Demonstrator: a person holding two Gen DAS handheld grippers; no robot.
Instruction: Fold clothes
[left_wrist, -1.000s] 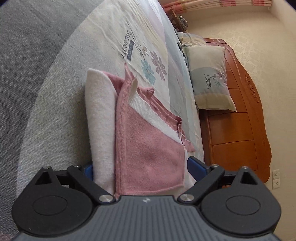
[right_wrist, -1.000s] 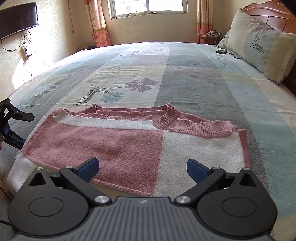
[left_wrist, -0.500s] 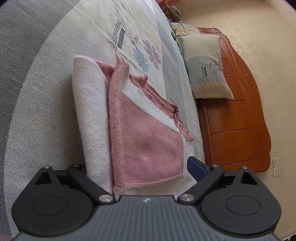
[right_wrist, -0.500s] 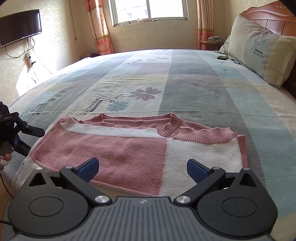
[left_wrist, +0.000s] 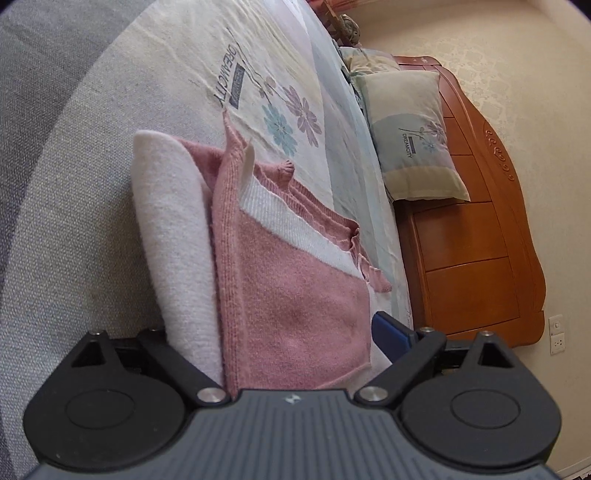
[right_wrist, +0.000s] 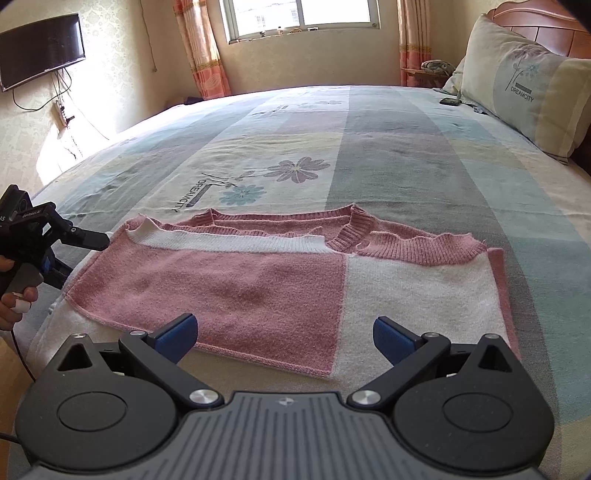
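While sweater (right_wrist: 280, 280) lies folded, right tongs (right_wrist: 285, 338) gape (empty)

Right gripper (right_wrist: 282, 334): jaws spread wide, level, nothing between the blue pads (right_wrist: 177, 332). Left gripper (right_wrist: 79, 251): to its left, turned sideways, jaws parted, held by a hand (right_wrist: 13, 308).

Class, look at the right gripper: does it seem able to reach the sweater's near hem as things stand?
Probably yes: the right gripper is open just before the sweater hem, nothing lies between them.
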